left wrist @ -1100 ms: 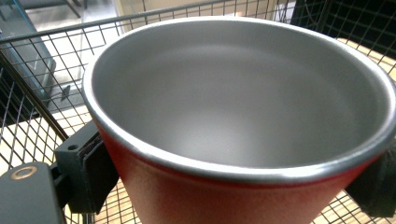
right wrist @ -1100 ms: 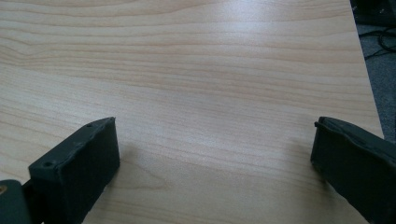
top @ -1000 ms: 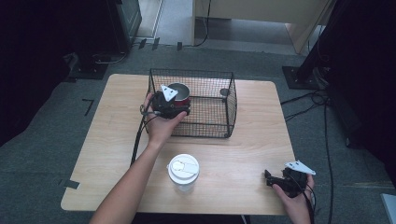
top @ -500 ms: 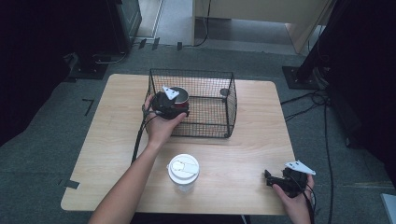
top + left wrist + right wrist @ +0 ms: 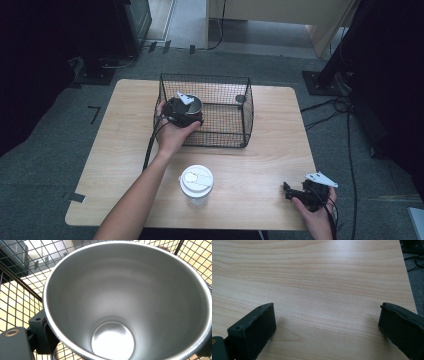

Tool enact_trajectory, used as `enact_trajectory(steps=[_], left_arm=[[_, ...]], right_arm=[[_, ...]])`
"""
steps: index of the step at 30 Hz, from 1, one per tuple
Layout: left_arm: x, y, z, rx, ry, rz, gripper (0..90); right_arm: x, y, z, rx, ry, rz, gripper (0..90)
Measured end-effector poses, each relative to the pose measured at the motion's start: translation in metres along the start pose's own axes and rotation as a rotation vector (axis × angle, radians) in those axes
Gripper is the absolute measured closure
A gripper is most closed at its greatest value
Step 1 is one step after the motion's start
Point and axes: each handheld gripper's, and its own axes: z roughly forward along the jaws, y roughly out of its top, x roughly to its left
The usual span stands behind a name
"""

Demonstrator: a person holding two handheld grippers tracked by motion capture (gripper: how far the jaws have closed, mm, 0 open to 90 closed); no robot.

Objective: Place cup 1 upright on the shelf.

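My left gripper (image 5: 186, 111) is inside the left end of the black wire basket (image 5: 220, 136), shut on a metal cup (image 5: 194, 104). In the left gripper view the cup's (image 5: 120, 302) empty steel inside faces the camera. One dark jaw presses its rim at the lower left, with basket mesh behind. My right gripper (image 5: 291, 192) lies on the table near the front right corner. It is open, and the right gripper view shows bare wood between the fingers (image 5: 254, 327) of the right gripper (image 5: 327, 315).
A clear cup with a white lid (image 5: 196, 181) stands at the table's front centre. A small grey round object (image 5: 240, 99) lies in the basket's back right corner. The wooden table (image 5: 125, 130) has bare room at left and right. Cables run on the floor at right.
The left gripper with the cup has edged slightly lower inside the basket. The right gripper has stayed in place.
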Motion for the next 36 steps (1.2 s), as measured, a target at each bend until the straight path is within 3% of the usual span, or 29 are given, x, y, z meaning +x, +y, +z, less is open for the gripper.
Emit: enact_trajectory(steps=[9,20,29,36], left_arm=[[0.001,0.002,-0.001,0.016,0.001,0.006,5.9],[0.004,0.006,-0.01,0.001,-0.009,-0.003,0.0],[0.003,0.009,-0.027,-0.067,-0.045,-0.013,0.0],[0.004,0.012,-0.052,-0.197,-0.054,-0.01,0.0]], right_arm=[[0.0,0.0,0.0,0.0,0.0,0.0,0.9],[0.0,0.0,0.0,0.001,-0.001,0.001,0.9],[0.0,0.0,0.0,0.0,-0.001,0.001,0.9],[0.0,0.0,0.0,0.001,-0.002,0.001,0.9]])
